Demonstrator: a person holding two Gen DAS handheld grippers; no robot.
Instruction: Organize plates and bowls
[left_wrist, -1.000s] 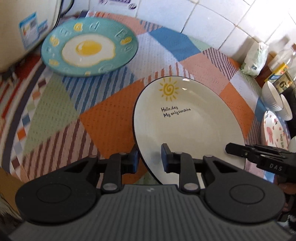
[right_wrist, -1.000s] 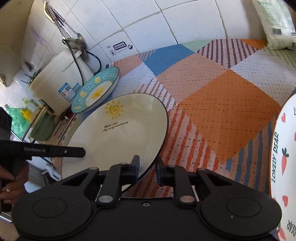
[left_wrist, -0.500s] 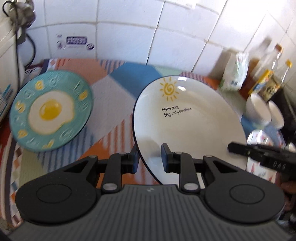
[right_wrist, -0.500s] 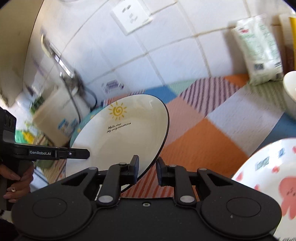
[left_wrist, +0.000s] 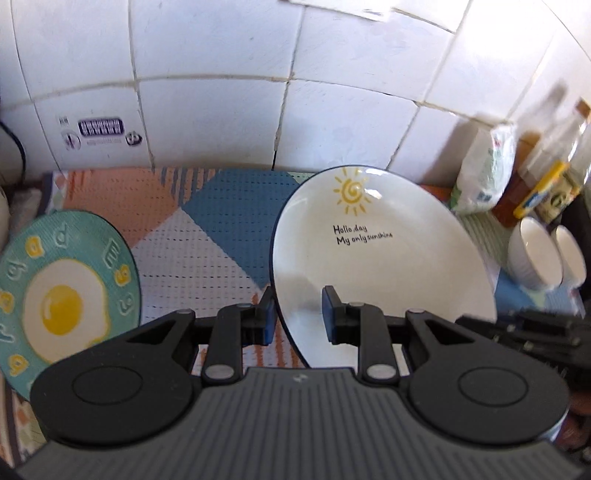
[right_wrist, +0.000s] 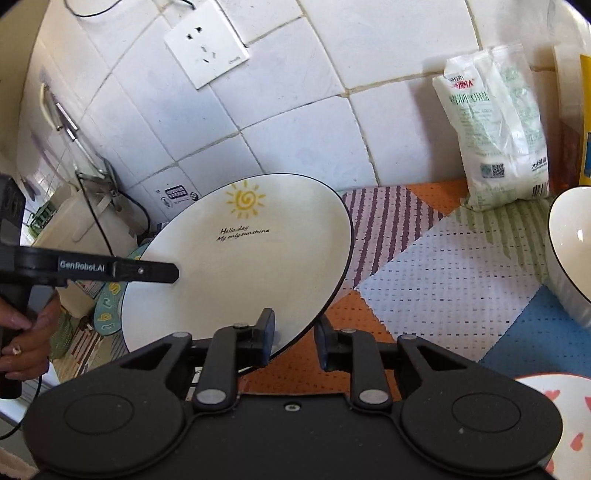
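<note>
Two tools grip one cream sun plate (left_wrist: 384, 258) by opposite edges: the left tool (left_wrist: 297, 314) pinches its lower-left rim at the centre of the left wrist view, and the right tool (right_wrist: 293, 339) pinches its lower-right rim in the right wrist view. The plate is tilted, raised above the patterned mat (left_wrist: 207, 229). A teal egg plate (left_wrist: 66, 295) lies at left; two white bowls (left_wrist: 535, 258) sit at right, beside a white bag (right_wrist: 495, 133).
</note>
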